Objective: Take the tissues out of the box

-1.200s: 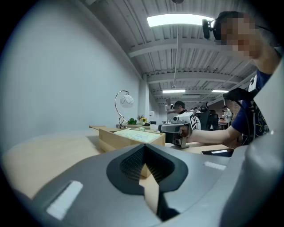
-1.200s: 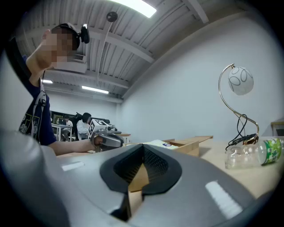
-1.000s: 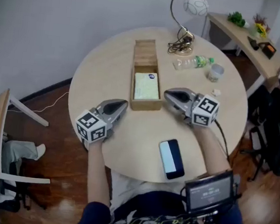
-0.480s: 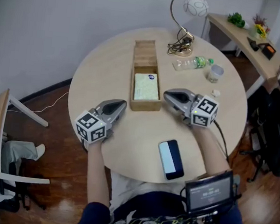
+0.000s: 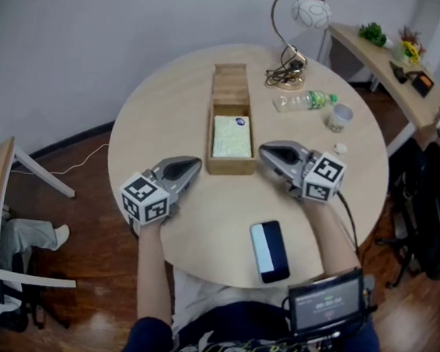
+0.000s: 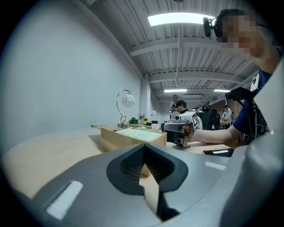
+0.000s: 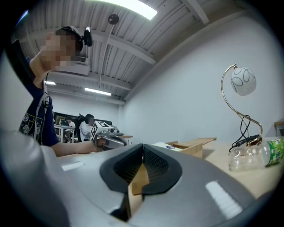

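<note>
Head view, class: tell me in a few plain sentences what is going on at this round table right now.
A person holds a two-jaw gripper in each hand over a round pale wooden table. Between them lies a long light wooden box, open at its near end, with a pale green tissue pack inside. The left gripper sits left of the box and the right gripper right of it. Both have their jaws together and hold nothing. The tissues are not yet out.

Bright, even light falls from ceiling strip lights (image 6: 179,18) above the round table (image 5: 172,112), leaving soft shadows on it. Both gripper views bulge, with dark corners and a blurred near foreground.
</note>
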Motion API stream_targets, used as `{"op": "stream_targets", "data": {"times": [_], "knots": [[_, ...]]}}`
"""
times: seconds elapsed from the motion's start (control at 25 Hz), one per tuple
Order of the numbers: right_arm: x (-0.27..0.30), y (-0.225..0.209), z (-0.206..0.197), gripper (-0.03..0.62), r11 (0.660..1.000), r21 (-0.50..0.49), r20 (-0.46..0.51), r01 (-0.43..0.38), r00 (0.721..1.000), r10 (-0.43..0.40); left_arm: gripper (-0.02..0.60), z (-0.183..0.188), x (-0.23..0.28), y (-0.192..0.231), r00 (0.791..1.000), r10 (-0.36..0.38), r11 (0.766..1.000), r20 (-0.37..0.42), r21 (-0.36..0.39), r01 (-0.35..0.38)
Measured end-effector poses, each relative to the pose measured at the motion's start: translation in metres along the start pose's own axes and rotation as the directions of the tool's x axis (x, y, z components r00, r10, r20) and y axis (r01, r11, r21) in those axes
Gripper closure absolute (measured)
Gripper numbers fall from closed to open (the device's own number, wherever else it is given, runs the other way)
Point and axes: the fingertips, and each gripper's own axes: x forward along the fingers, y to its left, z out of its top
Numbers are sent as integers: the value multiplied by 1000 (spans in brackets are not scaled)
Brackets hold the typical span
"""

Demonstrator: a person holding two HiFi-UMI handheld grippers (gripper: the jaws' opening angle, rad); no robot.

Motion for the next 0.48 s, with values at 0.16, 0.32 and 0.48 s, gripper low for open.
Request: {"op": "stream_targets", "data": {"times": [0.16, 0.32, 0.48], "knots": [[-2, -3, -2, 467, 999, 51, 5, -4, 1000, 3, 578, -2, 2, -2, 1000, 0, 1000, -2, -7, 0], [-4, -10, 6, 423, 997, 77, 41, 6, 999, -10, 578, -1, 3, -3, 1000, -5, 1000, -3, -2, 5], [-4, -22, 13, 339, 997, 56, 27, 47, 998, -48, 578, -2, 5, -4, 1000, -16, 1000, -6, 0, 16]]}}
